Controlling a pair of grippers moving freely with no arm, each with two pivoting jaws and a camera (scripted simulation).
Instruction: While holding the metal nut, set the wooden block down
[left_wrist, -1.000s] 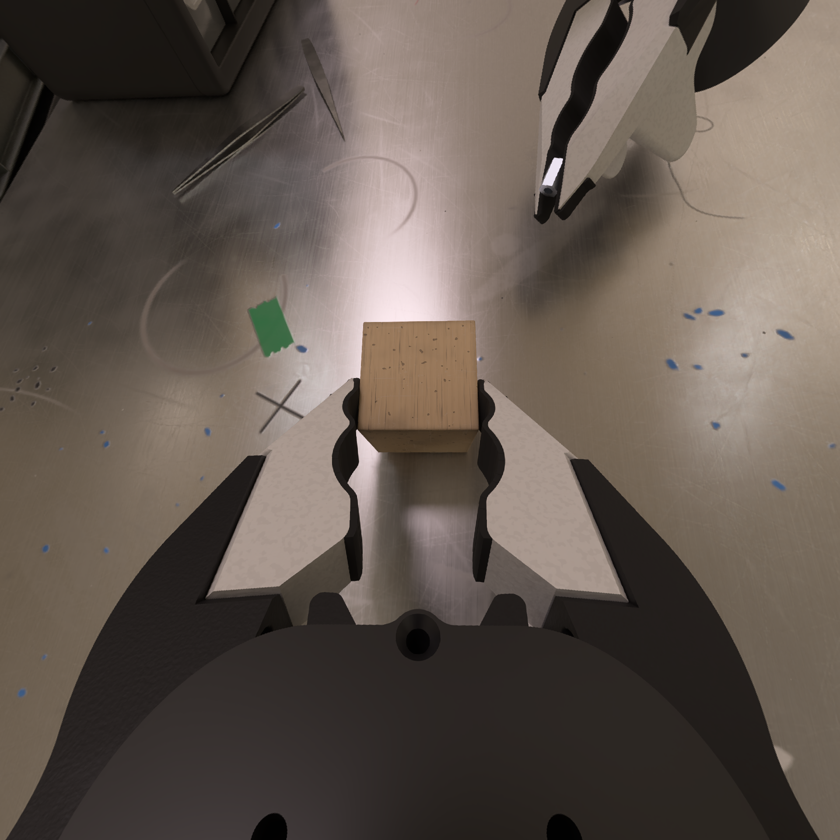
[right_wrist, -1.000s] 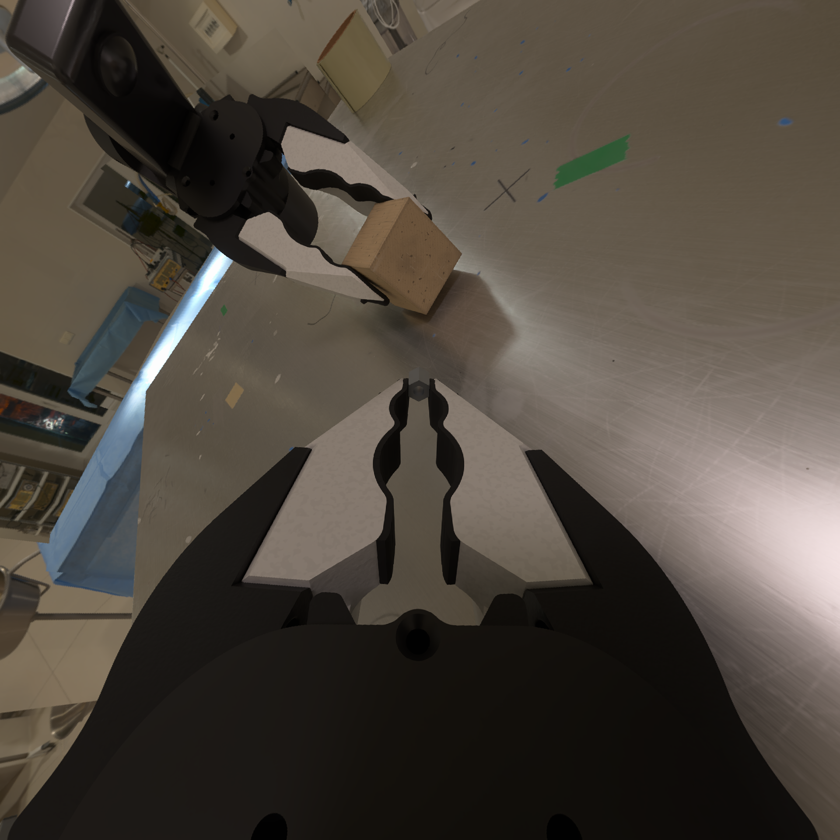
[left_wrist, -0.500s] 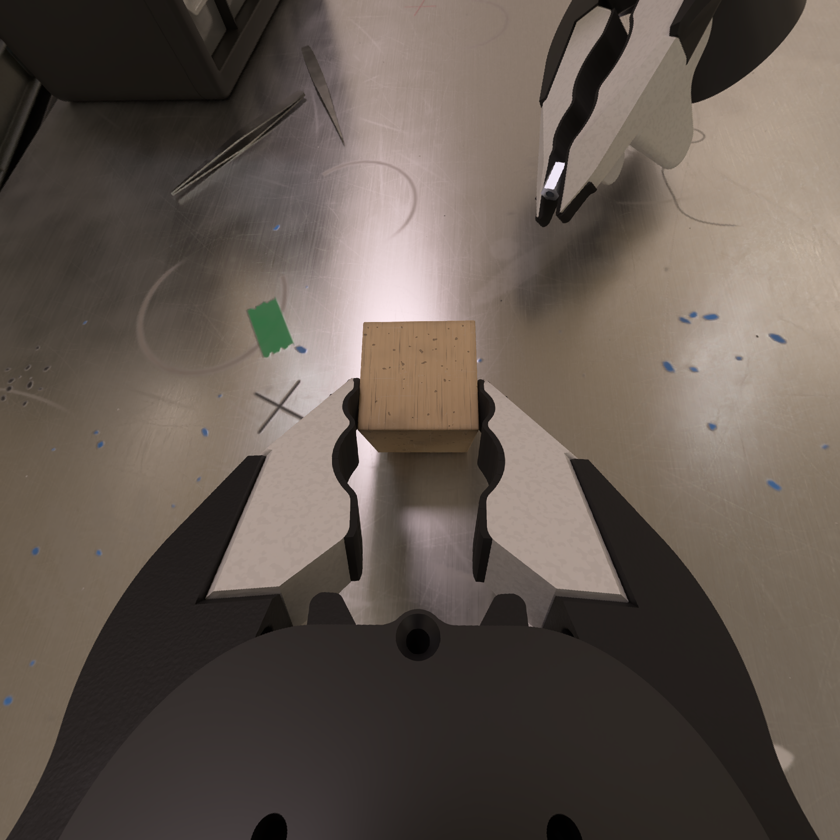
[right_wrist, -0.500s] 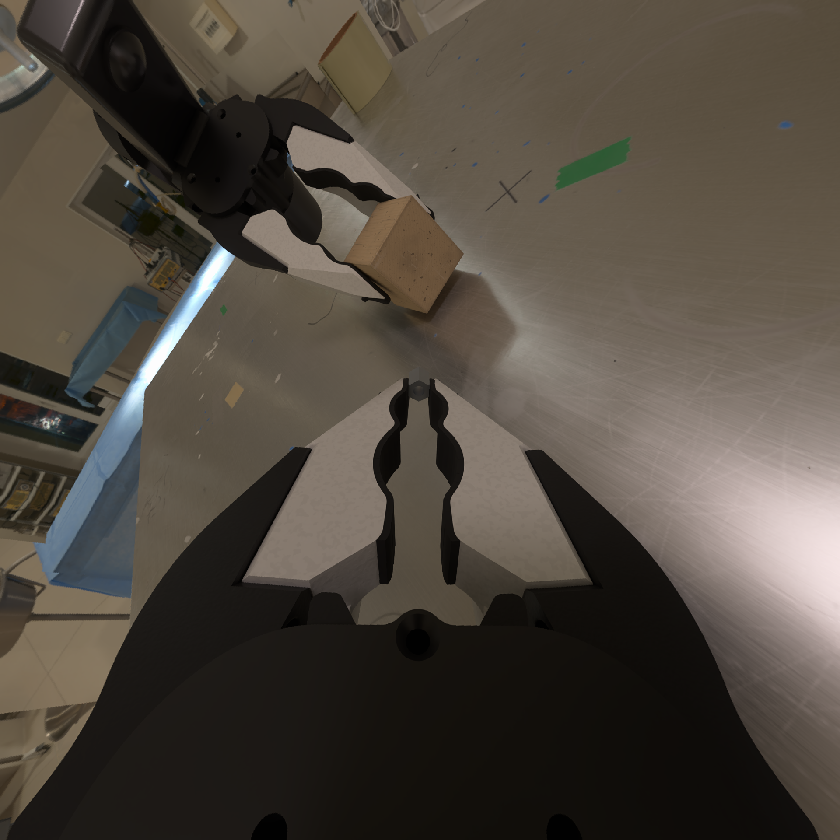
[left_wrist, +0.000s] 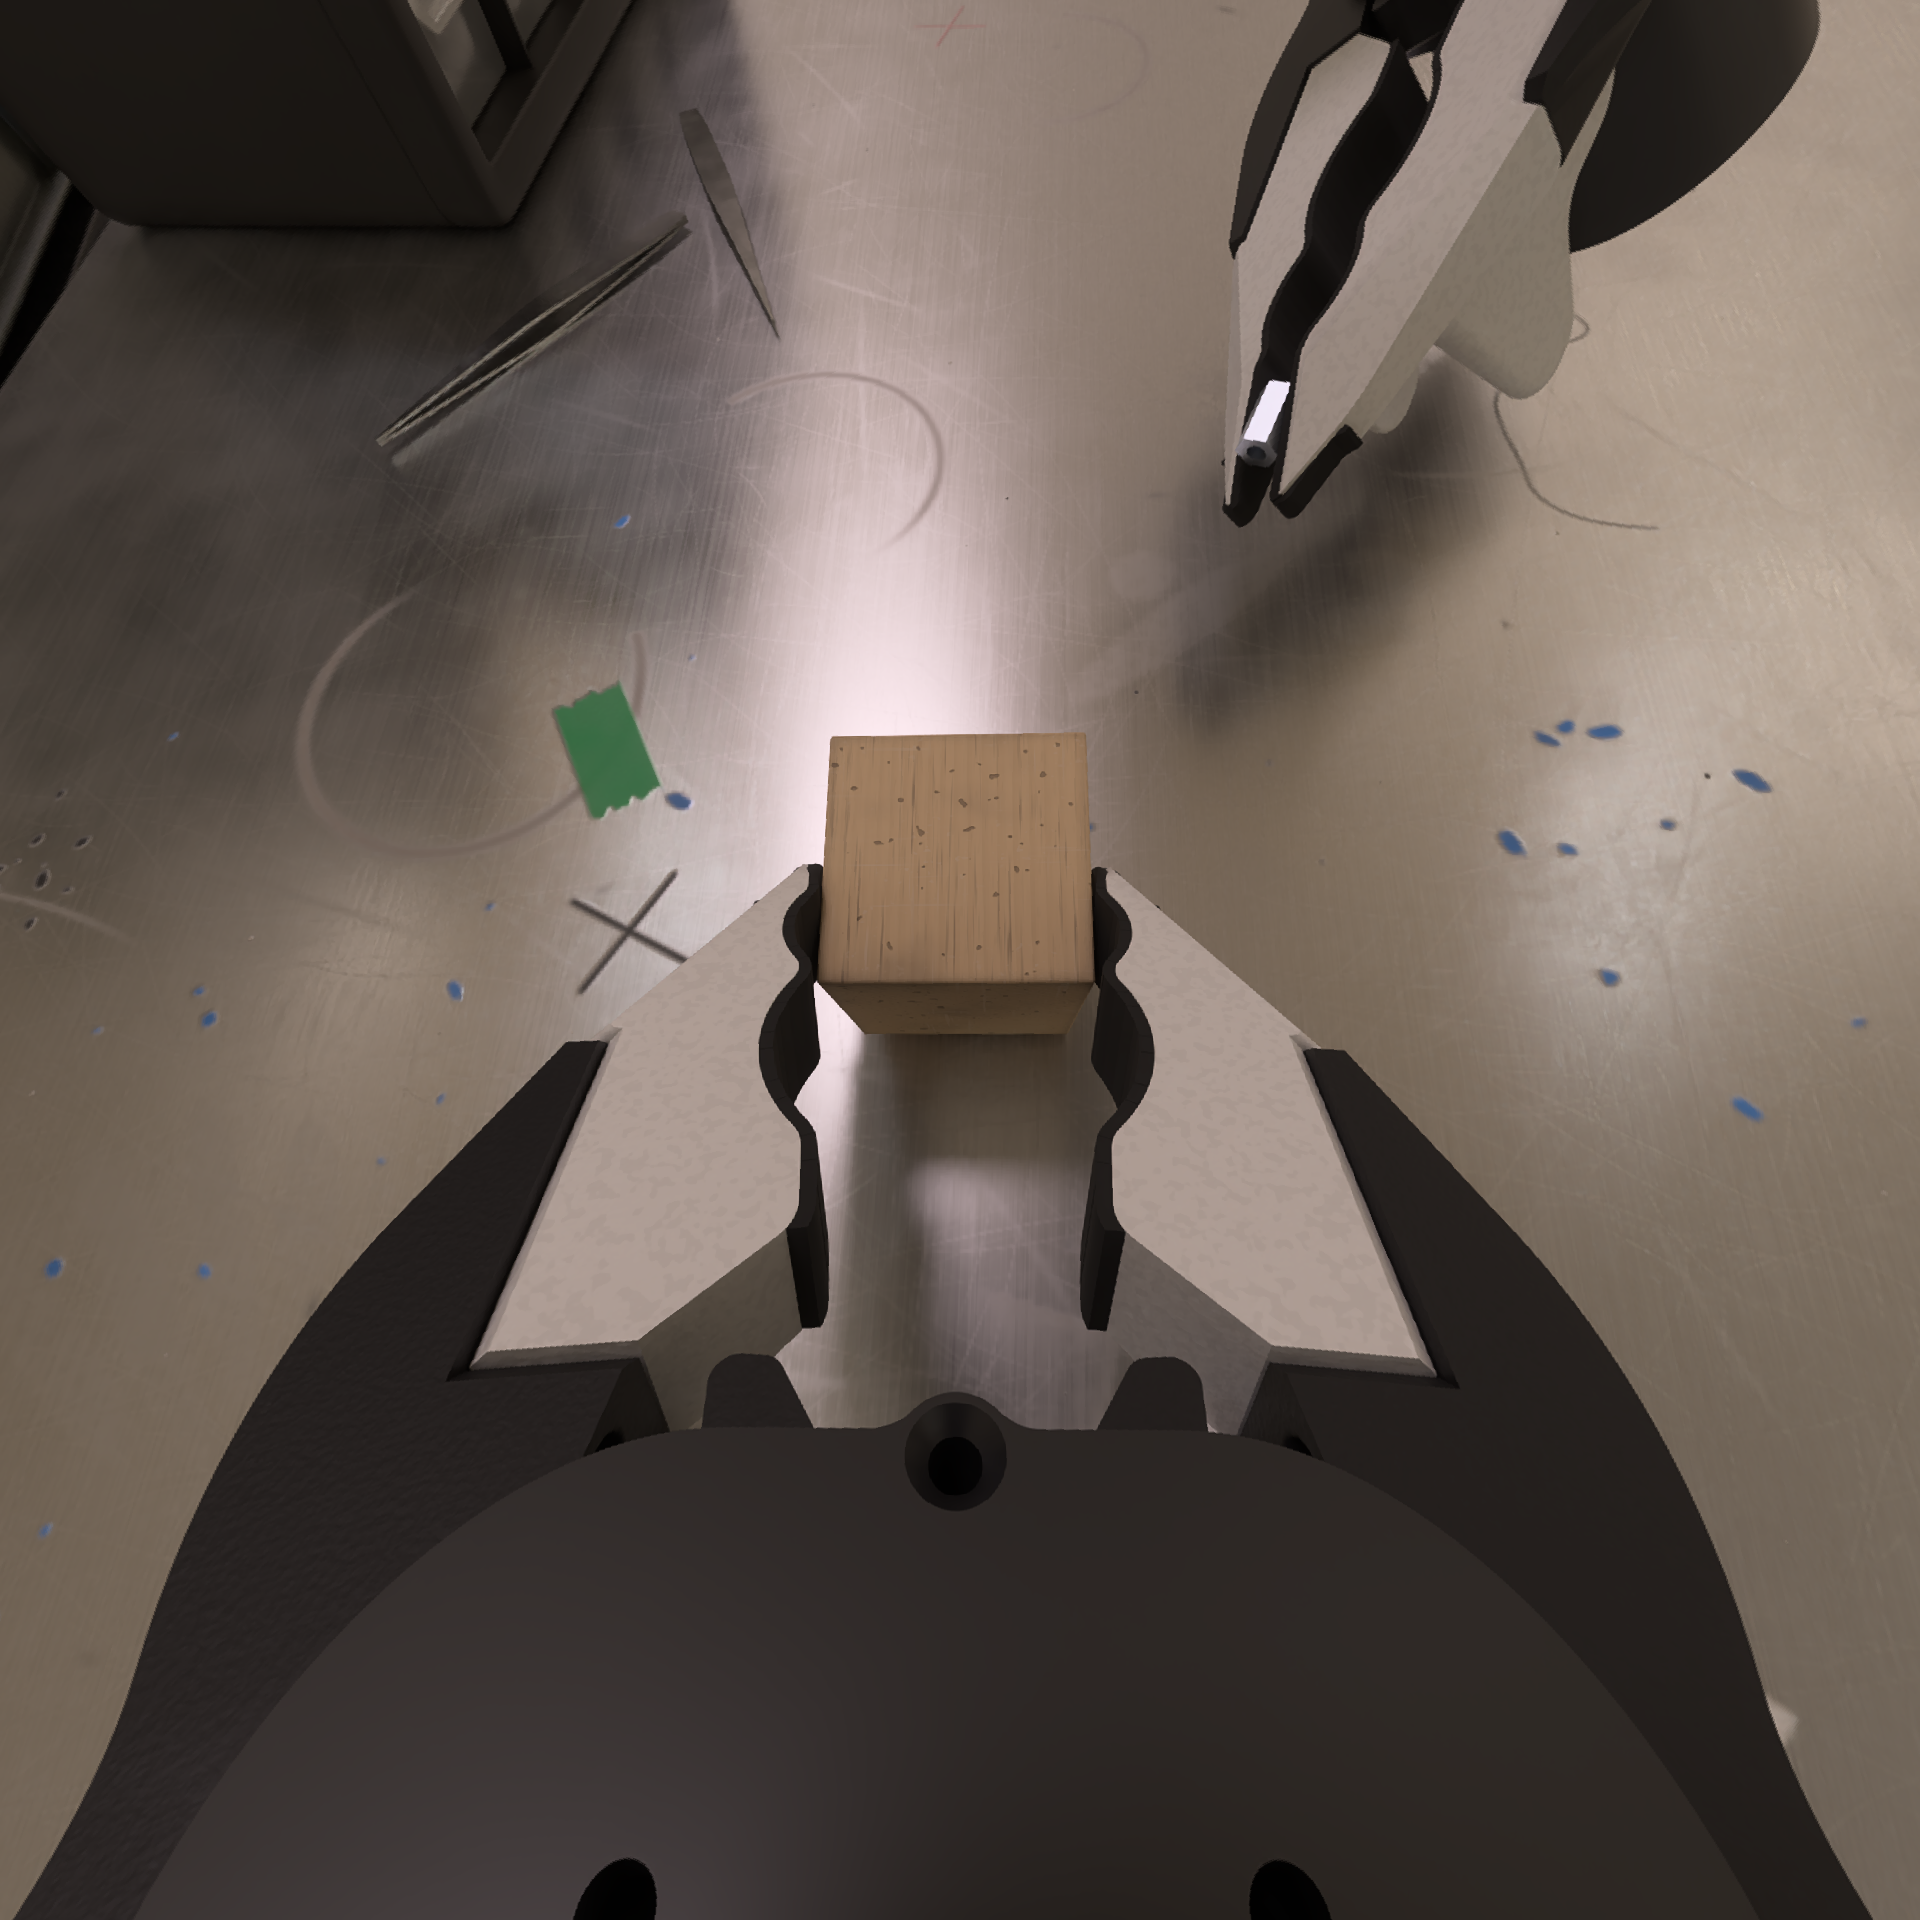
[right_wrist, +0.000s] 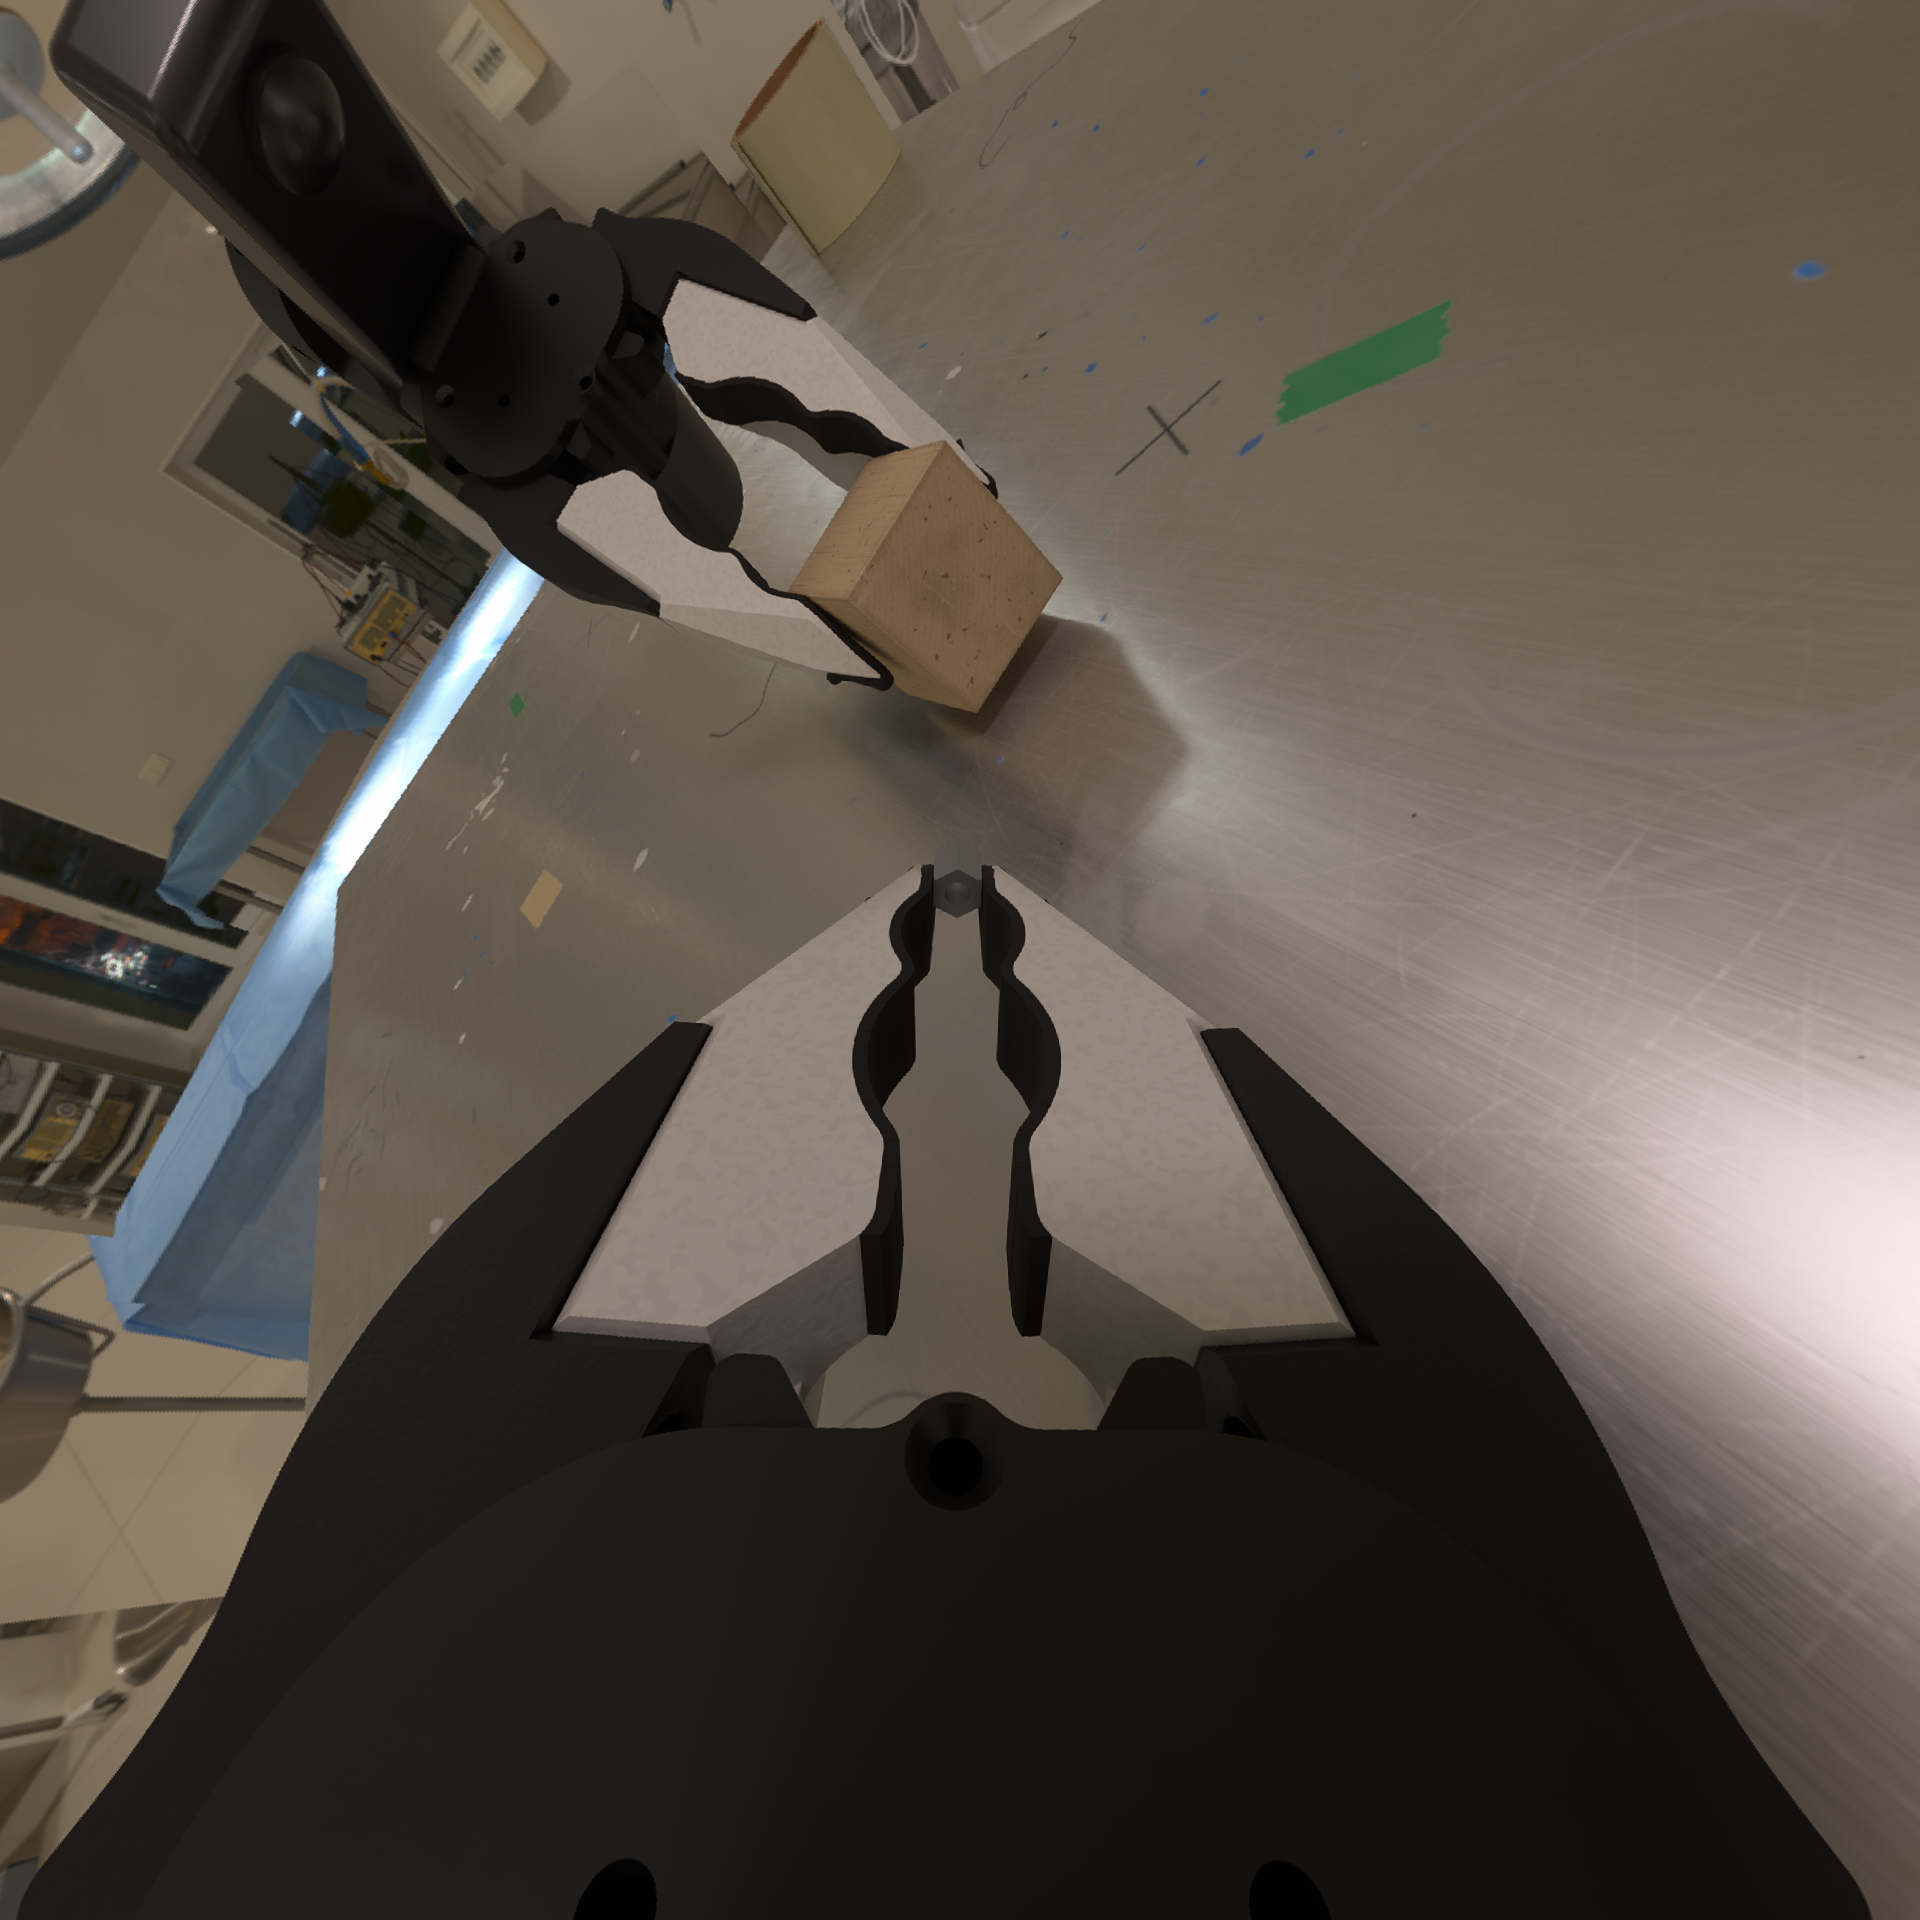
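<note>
While my left hand-held gripper (left_wrist: 956, 914) hangs over the scratched steel worktop (left_wrist: 1351, 935), I see its two pale fingers spread wide and pressed against opposite sides of the light brown wooden block (left_wrist: 958, 862), a plain cube with small dark flecks. That block sits right at the fingertips, its far half reaching out beyond them. From my right wrist view, the wooden block (right_wrist: 930, 577) is tilted, one lower corner down at its own shadow on the worktop (right_wrist: 1558, 831); I cannot tell whether it actually touches the surface.

My right hand-held gripper (right_wrist: 954, 888) has its fingers drawn almost together, pinching the small silver metal nut (right_wrist: 954, 891) between the very tips. From the left wrist view that right hand-held gripper (left_wrist: 1262, 499) points downward, well apart from the block, with the metal nut (left_wrist: 1264, 421) showing as a bright short hexagonal piece just above the tips, clear of the worktop.

On the surface to the left of the block lie a green strip of tape (left_wrist: 606, 750) and a black drawn cross (left_wrist: 629, 930), with scattered blue specks around.
</note>
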